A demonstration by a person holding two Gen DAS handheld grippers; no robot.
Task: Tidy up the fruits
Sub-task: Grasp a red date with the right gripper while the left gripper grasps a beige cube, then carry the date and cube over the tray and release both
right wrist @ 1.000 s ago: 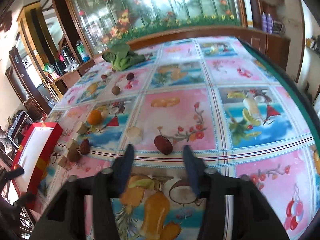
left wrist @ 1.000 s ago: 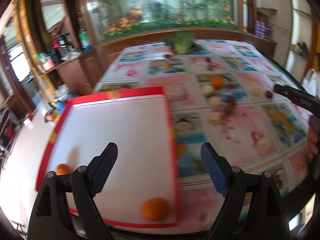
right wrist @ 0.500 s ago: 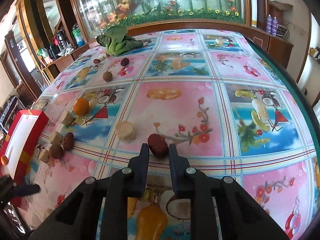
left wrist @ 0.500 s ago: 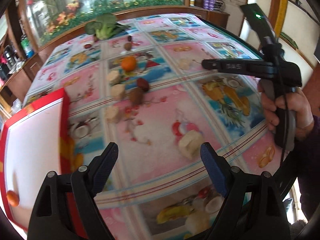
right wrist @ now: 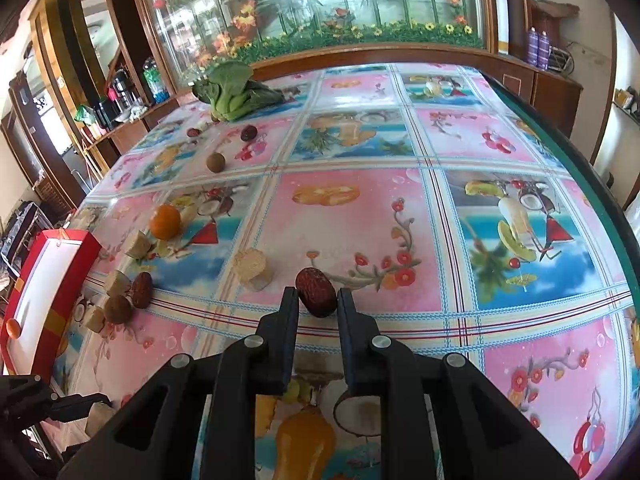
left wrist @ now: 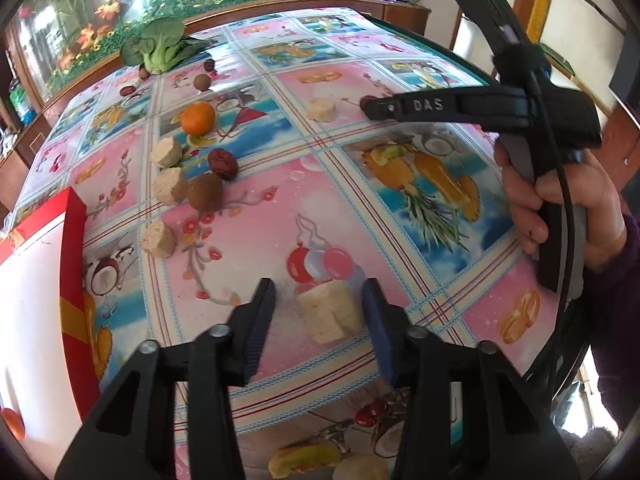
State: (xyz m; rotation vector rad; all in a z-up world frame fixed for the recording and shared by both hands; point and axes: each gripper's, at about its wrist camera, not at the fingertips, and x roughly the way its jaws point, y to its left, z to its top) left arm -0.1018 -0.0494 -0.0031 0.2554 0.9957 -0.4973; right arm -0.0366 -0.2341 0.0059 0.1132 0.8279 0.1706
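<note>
My left gripper (left wrist: 318, 304) is open around a pale banana chunk (left wrist: 330, 312) lying on the tablecloth; its right side touches the right finger, with a gap on the left. My right gripper (right wrist: 318, 300) is narrowly open, its fingertips on both sides of a dark red date (right wrist: 316, 292) on the table; it also shows in the left wrist view (left wrist: 370, 106). A red tray with a white floor (left wrist: 74, 264) lies at the left and holds a small orange (left wrist: 12, 424). More fruit lies between: an orange (left wrist: 198, 118), another date (left wrist: 222, 162), a brown round fruit (left wrist: 206, 198).
Several pale chunks (left wrist: 170, 186) lie near the tray. Another chunk (right wrist: 252, 266) lies left of the right gripper. A leafy green vegetable (right wrist: 234, 94) and small dark fruits (right wrist: 248, 133) sit at the far side. The table edge (right wrist: 580, 168) curves along the right.
My left gripper swung right, away from the tray, came down over the banana chunk and narrowed around it. My right gripper narrowed from wide open and moved up to the red date.
</note>
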